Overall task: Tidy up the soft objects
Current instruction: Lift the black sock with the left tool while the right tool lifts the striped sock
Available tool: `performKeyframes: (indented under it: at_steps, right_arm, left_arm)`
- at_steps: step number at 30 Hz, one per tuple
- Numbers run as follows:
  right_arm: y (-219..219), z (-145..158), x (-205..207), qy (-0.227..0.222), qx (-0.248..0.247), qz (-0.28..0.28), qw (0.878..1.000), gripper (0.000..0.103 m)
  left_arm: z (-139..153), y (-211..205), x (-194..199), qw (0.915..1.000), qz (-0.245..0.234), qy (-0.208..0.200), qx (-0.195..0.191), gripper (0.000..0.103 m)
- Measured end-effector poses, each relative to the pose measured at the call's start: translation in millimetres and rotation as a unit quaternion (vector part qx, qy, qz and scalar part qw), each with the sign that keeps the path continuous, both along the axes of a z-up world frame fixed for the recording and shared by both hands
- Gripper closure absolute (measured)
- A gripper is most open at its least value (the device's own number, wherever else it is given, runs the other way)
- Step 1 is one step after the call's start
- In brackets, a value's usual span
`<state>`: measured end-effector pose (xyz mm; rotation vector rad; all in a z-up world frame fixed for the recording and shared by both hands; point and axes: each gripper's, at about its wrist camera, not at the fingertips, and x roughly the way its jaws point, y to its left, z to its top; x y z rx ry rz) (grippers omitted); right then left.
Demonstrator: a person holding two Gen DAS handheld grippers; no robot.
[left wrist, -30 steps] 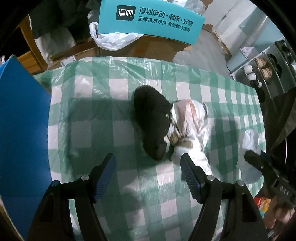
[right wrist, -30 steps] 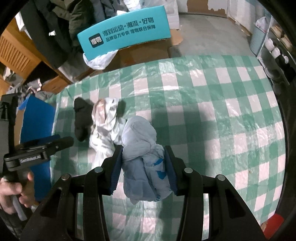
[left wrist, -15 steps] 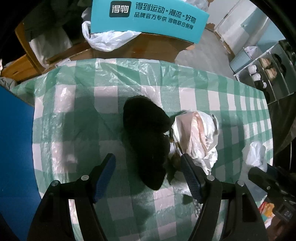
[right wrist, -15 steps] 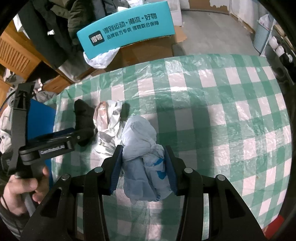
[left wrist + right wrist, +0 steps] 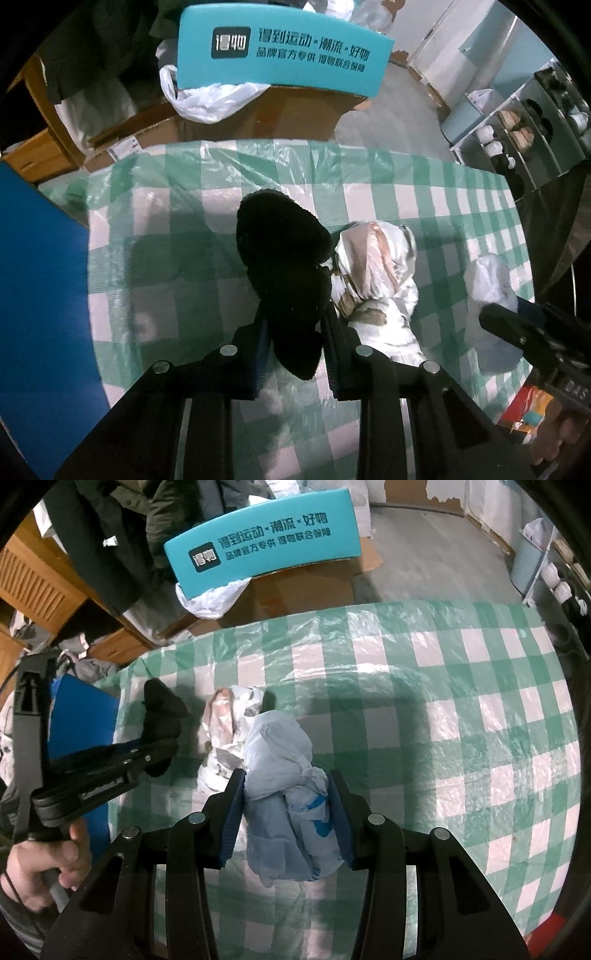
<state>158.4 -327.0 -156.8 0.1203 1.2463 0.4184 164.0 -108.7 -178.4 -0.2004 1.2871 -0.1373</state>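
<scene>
My left gripper (image 5: 293, 317) is shut on a black fuzzy soft piece (image 5: 282, 254) that lies on the green checked tablecloth (image 5: 166, 258). Right beside it lies a white plastic-wrapped bundle (image 5: 376, 273) with pink and brown inside. My right gripper (image 5: 287, 786) is shut on a pale blue crumpled bundle (image 5: 284, 775), held just above the cloth next to the white bundle (image 5: 225, 734). The left gripper (image 5: 155, 755) with the black piece (image 5: 162, 709) shows at the left of the right wrist view. The blue bundle (image 5: 491, 280) shows at the right of the left wrist view.
A blue board (image 5: 40, 295) stands along the table's left edge. Behind the table sit a teal box with print (image 5: 280, 51), a white plastic bag (image 5: 207, 99) and brown cardboard (image 5: 295, 110). Shoe shelves (image 5: 517, 136) stand at the far right.
My left gripper moved forward over the black piece and closed on it. My right gripper kept its hold on the blue bundle, drifting slightly.
</scene>
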Motion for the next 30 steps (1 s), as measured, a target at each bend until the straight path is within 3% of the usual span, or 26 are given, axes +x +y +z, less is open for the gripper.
performKeyframes:
  at_steps: [17, 30]
  right_arm:
    - [20.5, 35.6, -14.7, -0.034, -0.001, 0.01, 0.999, 0.06]
    - [36.4, 63.4, -37.0, -0.057, 0.005, 0.032, 0.998, 0.06]
  left_arm:
    - [36.4, 17.4, -46.8, 0.9991, -0.022, -0.023, 0.027, 0.077]
    - [76.1, 26.2, -86.0, 0.9978, -0.042, -0.048, 0.018, 0.077]
